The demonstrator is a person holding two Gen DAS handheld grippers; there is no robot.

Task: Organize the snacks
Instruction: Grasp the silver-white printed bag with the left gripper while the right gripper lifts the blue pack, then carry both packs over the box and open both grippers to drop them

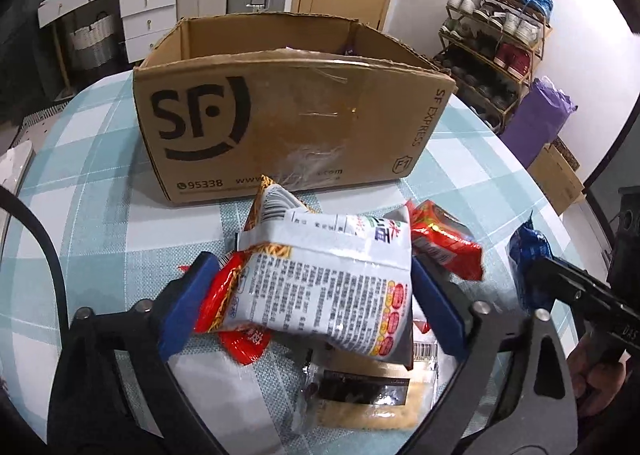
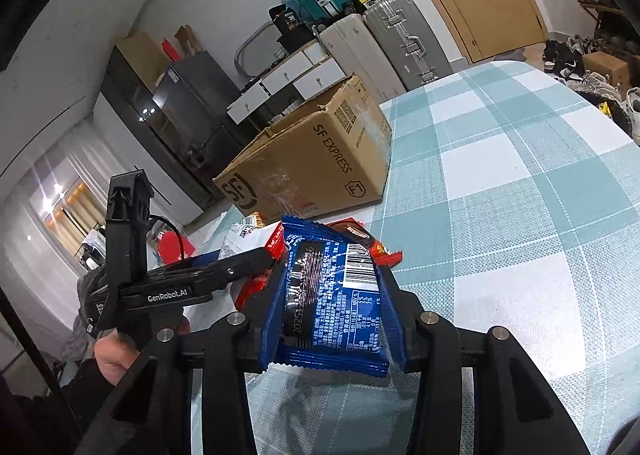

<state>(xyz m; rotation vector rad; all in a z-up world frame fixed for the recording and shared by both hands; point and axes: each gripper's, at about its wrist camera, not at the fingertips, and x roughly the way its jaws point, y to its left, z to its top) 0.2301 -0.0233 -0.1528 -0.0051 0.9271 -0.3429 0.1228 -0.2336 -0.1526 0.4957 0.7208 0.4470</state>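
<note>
Snacks: white noodle packet [image 1: 328, 279], centre frame, between left gripper [image 1: 312, 291] jaws, grip unconfirmed. Blue packet [image 2: 332, 295] clamped in right gripper [image 2: 332, 319]. Advice: squeeze firmly, lift clear, drop into cardboard box [image 1: 280, 103] above.

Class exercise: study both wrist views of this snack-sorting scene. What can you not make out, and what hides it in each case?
- Inside of the brown cardboard SF box: left wrist view, its front wall hides the floor; right wrist view shows only the outside.
- White printed noodle packet between the left claw pads: small print blurred.
- Clear-wrapped biscuit pack: partly covered by that packet.
- Blue foil snack packet in the right claw: front face unseen.
</note>
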